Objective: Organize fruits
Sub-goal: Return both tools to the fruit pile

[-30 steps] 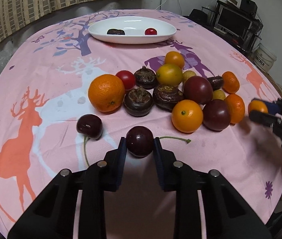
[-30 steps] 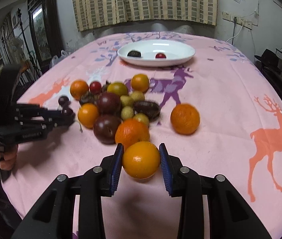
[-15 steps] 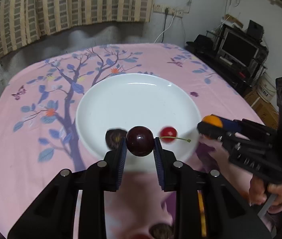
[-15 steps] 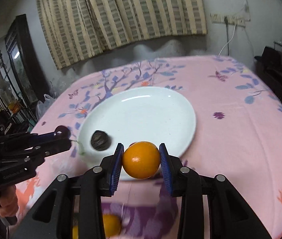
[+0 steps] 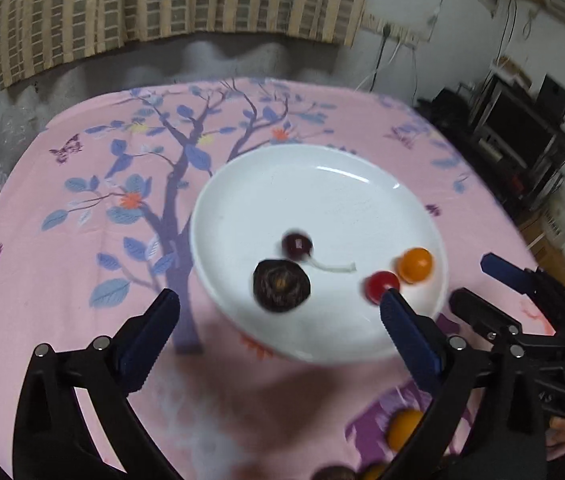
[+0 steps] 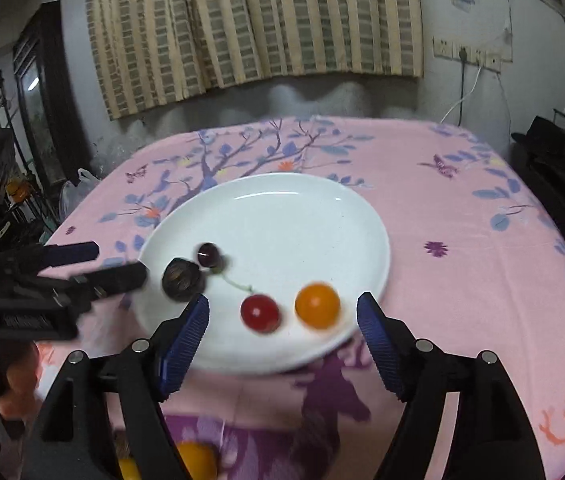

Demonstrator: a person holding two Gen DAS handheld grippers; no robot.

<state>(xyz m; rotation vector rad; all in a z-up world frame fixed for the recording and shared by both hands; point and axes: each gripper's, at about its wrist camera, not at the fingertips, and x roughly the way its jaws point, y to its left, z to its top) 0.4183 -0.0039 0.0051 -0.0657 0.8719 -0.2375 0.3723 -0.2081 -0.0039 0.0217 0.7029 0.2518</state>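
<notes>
— What differs from half a second ago?

— Both of my grippers held fruit then; now both are spread wide and hold nothing. The dark cherry (image 5: 297, 245) that my left gripper (image 5: 276, 316) carried lies in the white plate (image 5: 322, 184), just beside the brown water chestnut (image 5: 281, 291), its stem trailing toward the red cherry tomato (image 5: 380, 286). The small orange (image 6: 317, 305) that my right gripper (image 6: 284, 322) carried sits in the plate near its front rim, next to the tomato.

— Where are the grippers?

— Both hover over the near edge of the plate, above the pink cloth on the counter (image 6: 462, 216). More fruit (image 6: 196, 460) lies blurred on the cloth below my right gripper.

— Any writing to read?

— None that I can make out; the frames are blurred by motion.
</notes>
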